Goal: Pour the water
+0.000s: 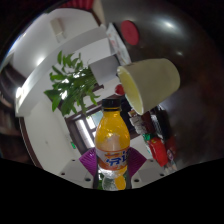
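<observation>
Between the gripper's (113, 170) purple pads (92, 160) stood an orange drink bottle (113, 140), clamped on both sides and lifted. Just beyond its cap, a pale yellow cup (150, 82) lay tipped sideways, beside a leafy plant (72, 85).

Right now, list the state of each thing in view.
Orange drink bottle: upright, cap on, held between the fingers.
Gripper: shut on the bottle.
Yellow-green cup: tipped on its side in the air, mouth towards the bottle.
Potted plant: upright, leafy.
</observation>
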A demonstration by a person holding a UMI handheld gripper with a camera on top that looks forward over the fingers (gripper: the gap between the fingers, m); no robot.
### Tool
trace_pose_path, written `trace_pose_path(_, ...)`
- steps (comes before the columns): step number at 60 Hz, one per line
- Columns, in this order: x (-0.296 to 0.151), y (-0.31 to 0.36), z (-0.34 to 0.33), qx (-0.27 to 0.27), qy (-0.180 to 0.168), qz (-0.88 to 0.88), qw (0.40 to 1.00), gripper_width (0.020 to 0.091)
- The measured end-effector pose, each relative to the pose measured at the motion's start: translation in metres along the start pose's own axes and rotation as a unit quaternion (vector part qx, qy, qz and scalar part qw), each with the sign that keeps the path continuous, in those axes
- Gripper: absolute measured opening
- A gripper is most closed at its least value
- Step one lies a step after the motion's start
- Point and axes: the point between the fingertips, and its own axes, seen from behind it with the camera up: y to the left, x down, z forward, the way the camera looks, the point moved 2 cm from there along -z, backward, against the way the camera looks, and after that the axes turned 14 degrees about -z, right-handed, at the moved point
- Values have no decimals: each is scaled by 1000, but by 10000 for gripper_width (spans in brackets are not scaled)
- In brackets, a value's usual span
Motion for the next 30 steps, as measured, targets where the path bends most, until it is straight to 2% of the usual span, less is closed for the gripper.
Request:
trace_pose_path(6, 33, 1, -13, -2, -5, 54, 999, 379)
trace_pose_path(20, 115, 6, -55, 18, -2, 39, 999, 381)
trace_pose_path(25, 152, 16, -70, 21, 10, -24, 999, 379)
trace_pose_path(30, 192, 32, -83, 28, 40, -137, 989, 377)
